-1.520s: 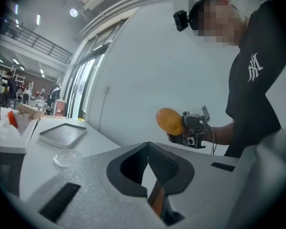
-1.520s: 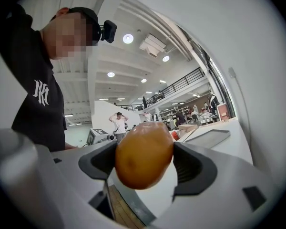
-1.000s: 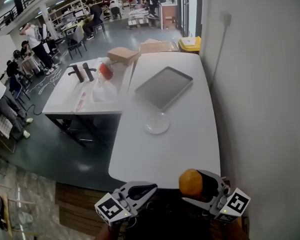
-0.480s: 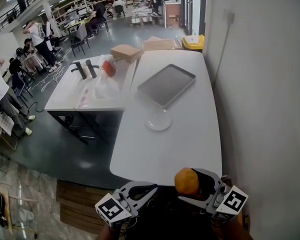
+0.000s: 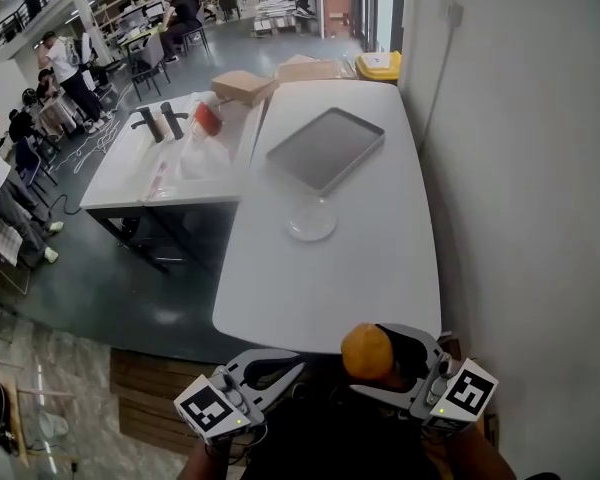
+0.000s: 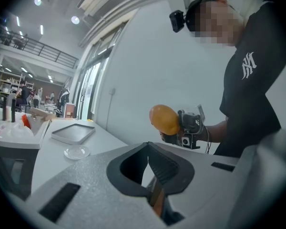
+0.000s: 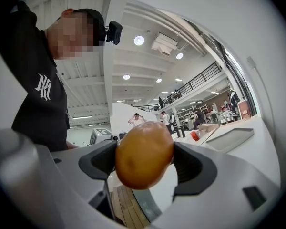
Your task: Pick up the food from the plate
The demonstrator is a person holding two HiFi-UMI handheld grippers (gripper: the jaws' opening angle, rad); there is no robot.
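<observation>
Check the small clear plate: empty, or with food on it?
Empty: the plate is bare; the orange food sits clamped in the right gripper's jaws.

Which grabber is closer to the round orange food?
Right. The right gripper has its fingers clamped on the round orange food, holding it in the air. The left gripper sits off to the food's left, apart and not touching it.

Legible only as a white interlocked "NY" monogram [image 6: 248, 64] on the chest of the person's black shirt [image 6: 257, 104], plus black-and-white square marker patterns, not readable as text, on the cubes of the left gripper [image 5: 280, 371] and right gripper [image 5: 372, 358].
</observation>
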